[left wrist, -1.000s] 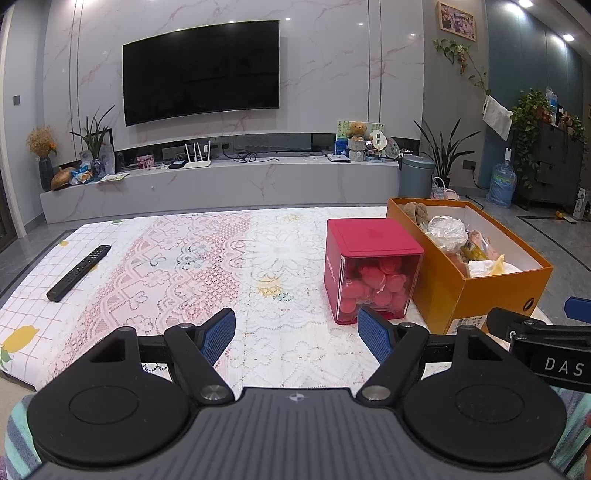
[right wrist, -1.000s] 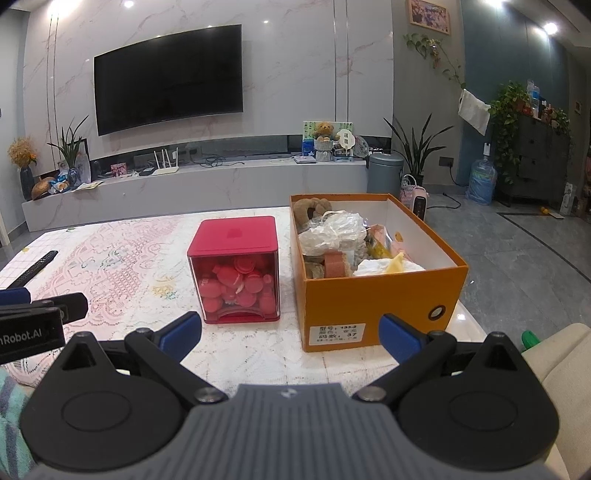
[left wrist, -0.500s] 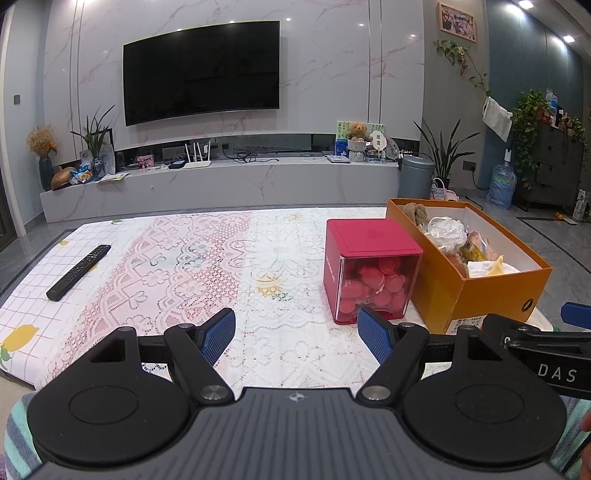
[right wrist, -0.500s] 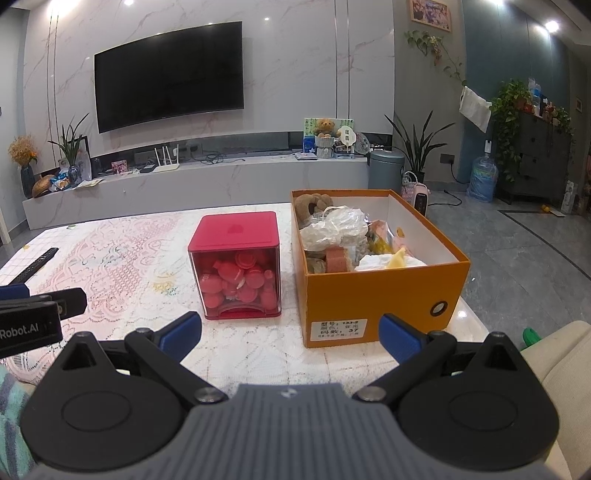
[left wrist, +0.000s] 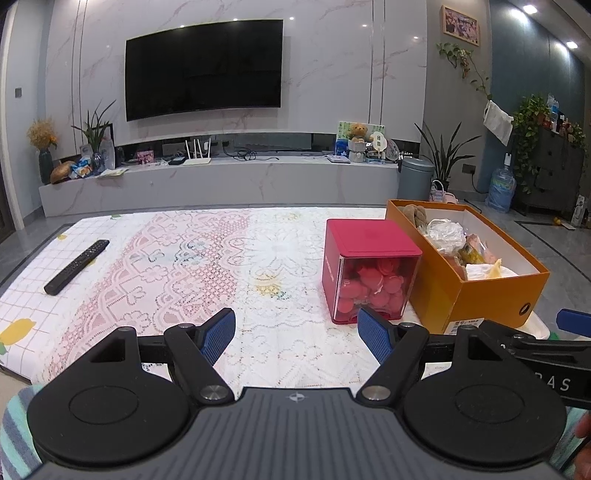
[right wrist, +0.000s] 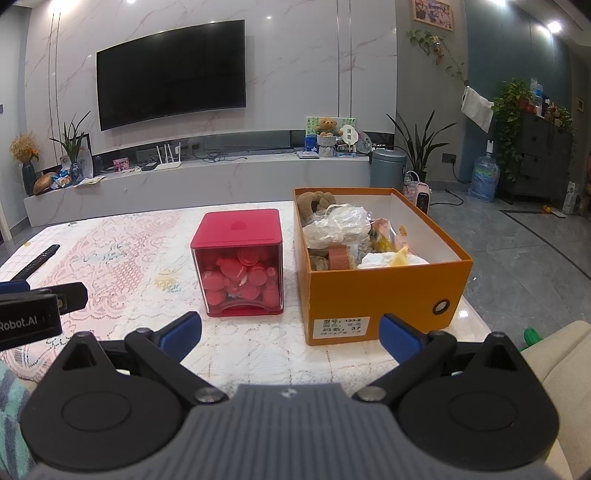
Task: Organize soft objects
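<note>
Soft objects (right wrist: 347, 236) sit heaped in the orange shoebox (right wrist: 388, 291), beside the red container (right wrist: 240, 262). Left gripper (left wrist: 295, 334) and right gripper (right wrist: 290, 334) hover spread, empty (nothing grasped). Best approach, I'd say: descend from above, clearing the rim.

I see open tablecloth (left wrist: 184, 280) ahead of my left gripper (left wrist: 297, 336), while the red container (right wrist: 240, 262) and orange box (right wrist: 384, 295) block my right gripper (right wrist: 290, 334).

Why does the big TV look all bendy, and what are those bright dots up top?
Left wrist view: the fisheye lens bows the TV and walls; the dots are ceiling lights. Right wrist view: same bending, TV tilted, everything sharp.
</note>
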`<act>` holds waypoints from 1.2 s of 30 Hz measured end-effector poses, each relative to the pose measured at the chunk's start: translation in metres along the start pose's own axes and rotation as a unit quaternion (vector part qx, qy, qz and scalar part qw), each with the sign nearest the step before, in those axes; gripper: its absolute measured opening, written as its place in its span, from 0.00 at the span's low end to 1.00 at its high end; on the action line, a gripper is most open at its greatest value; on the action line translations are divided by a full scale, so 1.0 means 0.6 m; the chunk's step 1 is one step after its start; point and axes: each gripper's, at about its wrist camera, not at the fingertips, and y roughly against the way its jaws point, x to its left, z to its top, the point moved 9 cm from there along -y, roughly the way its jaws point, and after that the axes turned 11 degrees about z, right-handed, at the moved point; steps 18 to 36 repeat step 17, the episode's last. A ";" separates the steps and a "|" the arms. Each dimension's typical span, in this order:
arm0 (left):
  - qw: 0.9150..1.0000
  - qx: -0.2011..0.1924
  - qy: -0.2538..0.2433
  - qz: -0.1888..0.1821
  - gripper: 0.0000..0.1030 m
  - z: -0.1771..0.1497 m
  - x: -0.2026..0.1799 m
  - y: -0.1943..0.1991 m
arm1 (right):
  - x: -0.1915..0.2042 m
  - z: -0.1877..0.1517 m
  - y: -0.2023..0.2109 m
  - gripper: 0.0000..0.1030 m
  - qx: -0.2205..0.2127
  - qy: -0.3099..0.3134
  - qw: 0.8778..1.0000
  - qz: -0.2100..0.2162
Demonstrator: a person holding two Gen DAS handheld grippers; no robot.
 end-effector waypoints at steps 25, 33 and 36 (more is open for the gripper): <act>1.000 -0.002 -0.005 0.003 0.86 -0.002 0.000 0.003 | 0.003 -0.002 -0.001 0.97 0.002 0.003 1.000 0.002; 1.000 -0.002 -0.005 0.003 0.86 -0.002 0.000 0.003 | 0.003 -0.002 -0.001 0.97 0.002 0.003 1.000 0.002; 1.000 -0.002 -0.005 0.003 0.86 -0.002 0.000 0.003 | 0.003 -0.002 -0.001 0.97 0.002 0.003 1.000 0.002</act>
